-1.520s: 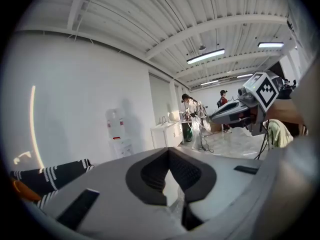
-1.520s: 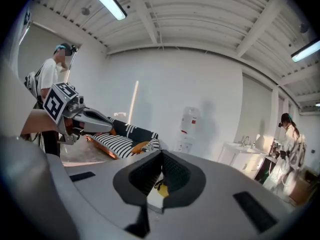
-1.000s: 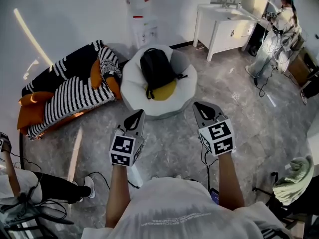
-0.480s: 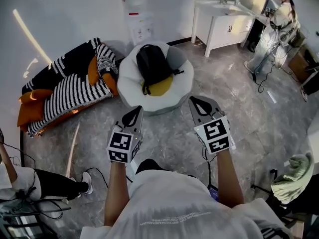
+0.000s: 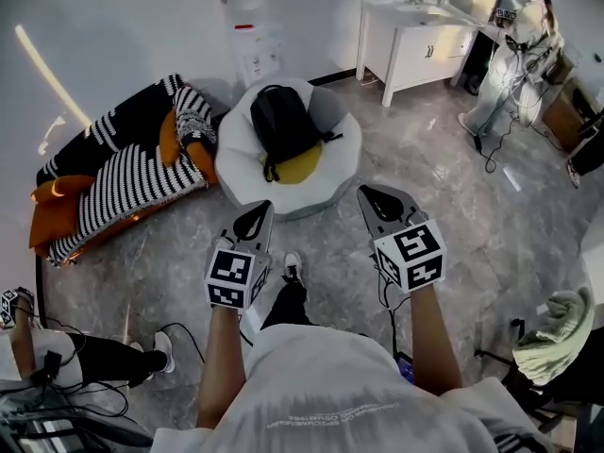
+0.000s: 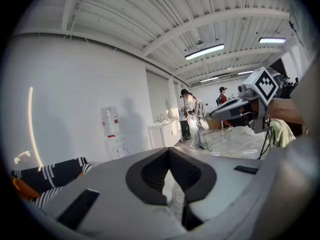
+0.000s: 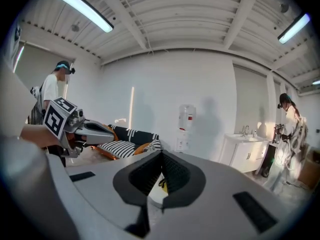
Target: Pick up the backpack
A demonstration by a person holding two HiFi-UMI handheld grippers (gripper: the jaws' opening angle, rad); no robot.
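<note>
backpack (image 5: 283, 125): on beanbag (image 5: 335, 173), ahead, well apart from both grippers
long axis: runs away from me, roughly
left gripper (image 5: 253, 221): jaws together, empty, nearer imo
right gripper (image 5: 385, 199): jaws together too, empty, more off to the side

Black cloth backpack (image 5: 283, 125): matt, woven look. White round beanbag seat (image 5: 335, 173): soft matt fabric cover. Grey marbled stone-look floor (image 5: 472, 234): glossy, reflective. Black-and-white striped cloth sofa (image 5: 123, 177): matt. Left gripper (image 5: 255, 221) & right gripper (image 5: 385, 203): smooth matt grey plastic shells w/ ribbed black pads (image 6: 187, 171)
</note>
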